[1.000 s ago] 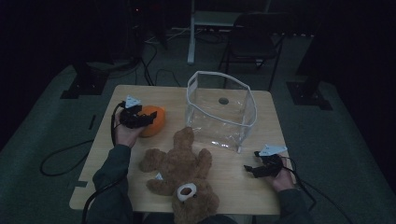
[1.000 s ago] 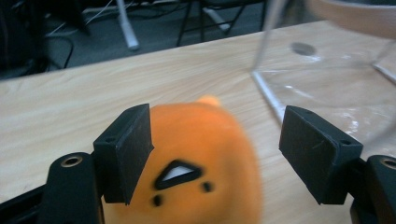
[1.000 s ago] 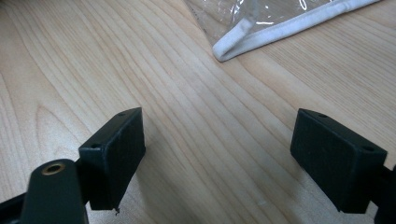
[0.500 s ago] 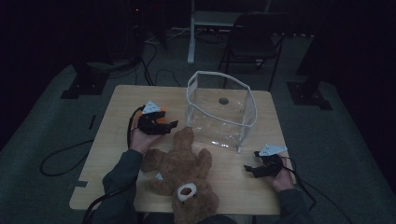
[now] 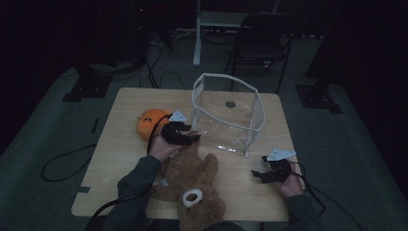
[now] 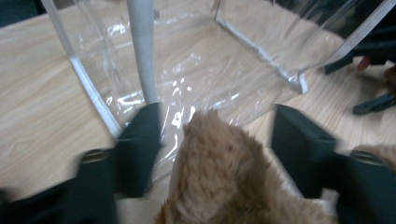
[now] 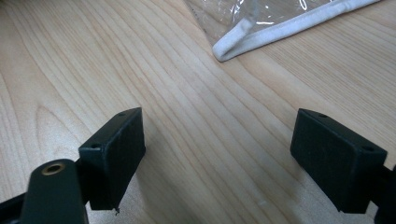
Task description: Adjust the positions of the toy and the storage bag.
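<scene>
Left tongs closing round a teddy bear's limb

Seen from the high view: brown teddy bear (image 5: 192, 180) lying flat on the counter (image 5: 120, 144), head toward the near edge, one plush limb reaching up toward the clear bag (image 5: 228, 115). Left tongs (image 5: 185, 136) set over that limb, just beside the bag's lower corner. In the left gripper view, brown fur (image 6: 224, 172) rising between the two black jaws, a visible gap on either side; jaws just been closing, pads not yet pressing on the plush. Clear bag standing upright with its white-trimmed mouth open, directly ahead of the fur. Orange ball (image 5: 148, 122) resting behind the left hand, near the counter's left half. Right tongs (image 5: 263, 175) lying low at the counter's near right corner, well apart from the bear. In the right gripper view, jaws spread wide over bare wood, nothing between them, a white-edged corner of the bag ahead.
</scene>
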Tool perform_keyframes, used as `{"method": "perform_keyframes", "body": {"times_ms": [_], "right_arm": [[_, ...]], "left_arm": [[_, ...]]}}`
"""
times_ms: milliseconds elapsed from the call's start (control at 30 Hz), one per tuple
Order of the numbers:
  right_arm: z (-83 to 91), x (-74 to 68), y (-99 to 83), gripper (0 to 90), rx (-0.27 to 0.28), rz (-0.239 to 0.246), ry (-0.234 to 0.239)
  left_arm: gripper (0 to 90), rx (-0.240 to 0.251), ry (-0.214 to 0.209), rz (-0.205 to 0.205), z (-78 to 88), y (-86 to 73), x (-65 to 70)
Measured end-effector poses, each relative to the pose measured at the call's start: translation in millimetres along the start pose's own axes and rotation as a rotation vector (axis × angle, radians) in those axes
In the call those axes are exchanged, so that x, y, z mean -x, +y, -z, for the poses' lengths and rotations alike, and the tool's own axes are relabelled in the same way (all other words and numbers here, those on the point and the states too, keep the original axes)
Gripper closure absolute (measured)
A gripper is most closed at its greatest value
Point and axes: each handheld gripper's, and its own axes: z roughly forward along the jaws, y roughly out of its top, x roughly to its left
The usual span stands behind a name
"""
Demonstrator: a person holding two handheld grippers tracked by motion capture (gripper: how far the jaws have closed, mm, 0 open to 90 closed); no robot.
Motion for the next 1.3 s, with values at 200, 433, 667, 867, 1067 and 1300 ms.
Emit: {"method": "perform_keyframes", "body": {"times_ms": [200,433,667,867,1067,1300], "right_arm": [[0.0,0.1,0.0,17.1,0.000,0.000,0.001],[0.0,0.1,0.0,17.1,0.000,0.000,0.001],[0.0,0.1,0.0,17.1,0.000,0.001,0.001],[0.0,0.0,0.0,17.1,0.000,0.000,0.000],[0.0,0.0,0.0,17.1,0.000,0.000,0.000],[0.0,0.0,0.0,17.1,0.000,0.000,0.000]], "left_arm": [[79.7,-0.023,0.071,-0.033,7.0,0.1,-1.7],[83.0,-0.004,0.234,0.058,32.7,-7.3,-26.8],[83.1,0.030,0.305,0.142,65.7,-31.4,-40.3],[82.8,0.025,0.354,0.171,80.9,-48.5,-38.7],[80.9,0.034,0.378,0.171,89.5,-53.5,-33.9],[63.6,0.064,0.365,0.161,93.5,-51.8,-33.5]]}}
